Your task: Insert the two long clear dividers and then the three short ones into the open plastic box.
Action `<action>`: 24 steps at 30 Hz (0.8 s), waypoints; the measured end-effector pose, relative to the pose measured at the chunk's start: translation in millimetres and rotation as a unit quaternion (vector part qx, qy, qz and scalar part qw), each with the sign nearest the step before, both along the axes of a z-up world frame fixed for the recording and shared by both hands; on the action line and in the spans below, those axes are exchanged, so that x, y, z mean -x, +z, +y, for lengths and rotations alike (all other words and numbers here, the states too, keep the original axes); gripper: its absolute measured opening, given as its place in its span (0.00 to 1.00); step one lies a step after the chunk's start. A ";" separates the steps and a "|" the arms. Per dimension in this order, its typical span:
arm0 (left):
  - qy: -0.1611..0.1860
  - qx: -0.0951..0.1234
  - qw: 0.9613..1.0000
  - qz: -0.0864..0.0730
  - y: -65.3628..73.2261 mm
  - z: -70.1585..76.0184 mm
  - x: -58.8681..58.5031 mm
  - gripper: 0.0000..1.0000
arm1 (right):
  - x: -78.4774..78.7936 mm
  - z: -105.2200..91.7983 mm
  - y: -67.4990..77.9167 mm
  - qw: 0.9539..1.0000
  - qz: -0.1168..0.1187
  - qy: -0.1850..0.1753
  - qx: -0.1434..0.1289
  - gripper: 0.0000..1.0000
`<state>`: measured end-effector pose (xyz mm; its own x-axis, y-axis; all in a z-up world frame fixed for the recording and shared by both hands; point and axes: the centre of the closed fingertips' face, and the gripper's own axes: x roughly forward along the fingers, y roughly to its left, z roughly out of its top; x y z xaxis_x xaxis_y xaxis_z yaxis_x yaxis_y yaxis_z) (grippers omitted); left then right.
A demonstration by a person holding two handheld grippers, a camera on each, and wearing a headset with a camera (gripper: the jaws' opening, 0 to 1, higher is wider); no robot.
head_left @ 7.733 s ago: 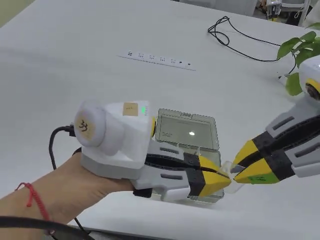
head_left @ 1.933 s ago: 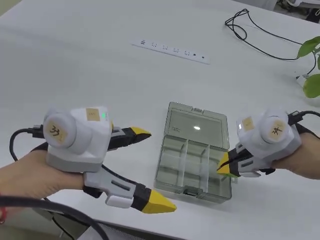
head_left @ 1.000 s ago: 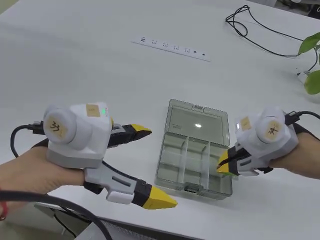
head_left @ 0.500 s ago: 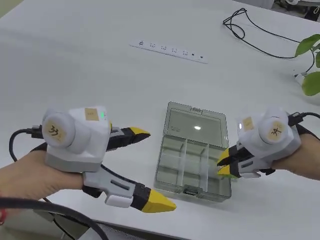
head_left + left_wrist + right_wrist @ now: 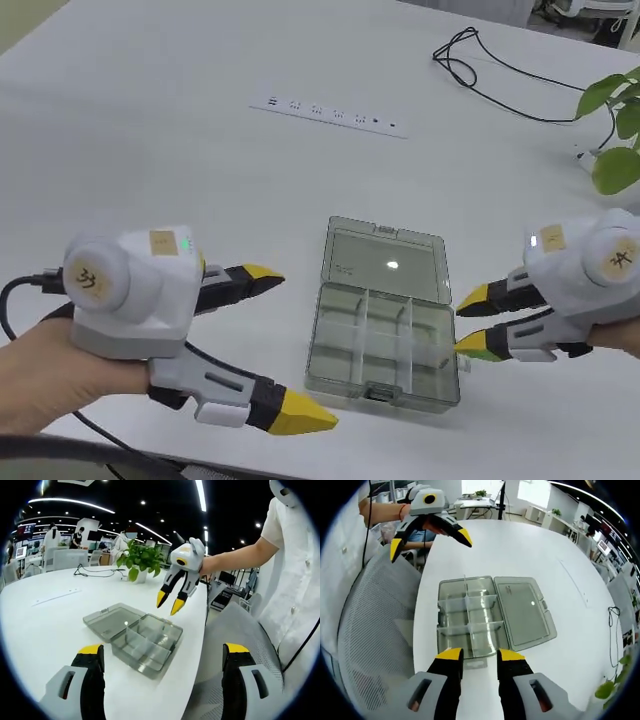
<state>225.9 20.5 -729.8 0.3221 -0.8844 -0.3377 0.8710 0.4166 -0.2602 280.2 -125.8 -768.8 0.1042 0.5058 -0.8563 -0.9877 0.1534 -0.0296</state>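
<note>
Open box [image 5: 386,262] holds seated dividers [image 5: 468,626]; left gripper [image 5: 297,350] fingers splayed, right gripper [image 5: 466,322] fingers parted, empty.

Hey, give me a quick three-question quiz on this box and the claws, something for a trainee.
1. True or false: the lid of the plastic box is shut.
2. Which claw's jaws stand wider apart? A) left claw B) right claw
3. What white thing with sockets lies on the table beyond the box?
Key: 1 false, the lid lies open; 2 A; 3 the power strip.
</note>
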 end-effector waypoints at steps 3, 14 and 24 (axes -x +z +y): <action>0.003 -0.004 1.000 -0.001 -1.0 3.9 -1.7 1.00 | 1.5 -7.6 8.2 1.000 -0.008 -0.016 -0.013 0.33; 0.008 -0.024 1.000 -0.004 -7.7 12.9 -3.1 1.00 | 17.9 -30.5 18.6 0.994 -0.014 -0.090 -0.059 0.50; 0.015 -0.038 0.999 -0.004 -11.8 19.7 -2.1 1.00 | 29.6 -47.5 16.0 0.986 -0.019 -0.139 -0.089 0.60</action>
